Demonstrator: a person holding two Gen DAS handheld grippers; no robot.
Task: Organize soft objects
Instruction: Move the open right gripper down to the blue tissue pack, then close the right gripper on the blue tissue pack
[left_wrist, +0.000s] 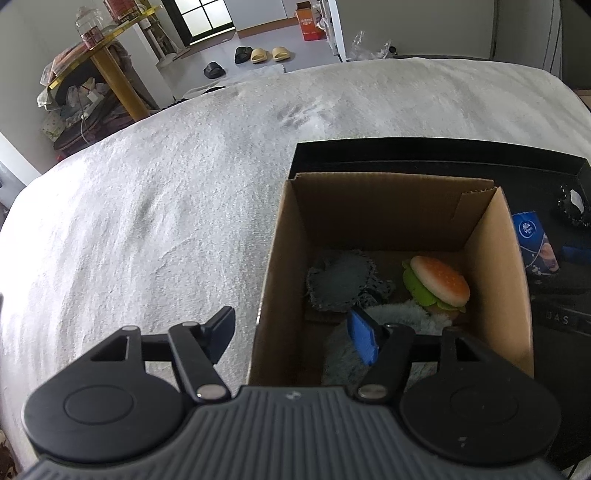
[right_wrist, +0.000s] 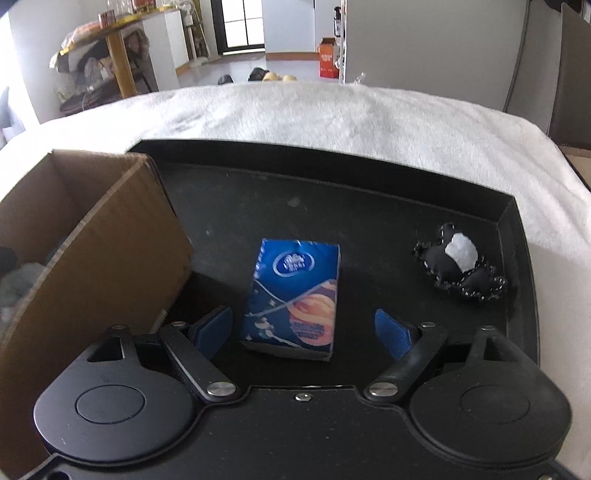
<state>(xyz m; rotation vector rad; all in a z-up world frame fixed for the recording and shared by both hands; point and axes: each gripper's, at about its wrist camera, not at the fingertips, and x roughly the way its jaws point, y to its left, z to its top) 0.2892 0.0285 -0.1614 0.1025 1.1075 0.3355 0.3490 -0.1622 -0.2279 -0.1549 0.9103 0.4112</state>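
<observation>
Tissue pack (right_wrist: 293, 299), blue with a planet print, lies flat on the floor of the black tray (right_wrist: 369, 206), long axis running away from the right wrist camera, logo end farthest. The right gripper (right_wrist: 303, 330) hangs low over it with its fingers spread wide, one blue pad on each side of the pack's near end, neither touching it. A black beaded pouch with a white patch (right_wrist: 458, 264) sits well apart toward the tray's right wall.

The left gripper (left_wrist: 295, 332) is likewise wide open and holds nothing; it straddles the near-left wall of the cardboard box (left_wrist: 388, 206), one finger outside over the white blanket (left_wrist: 147, 206), the other inside.

Only the left wrist view looks into the box: a toy hamburger (left_wrist: 439, 280), a grey round cloth piece (left_wrist: 340, 282) and a pale fluffy item (left_wrist: 402, 317) lie on its bottom.
</observation>
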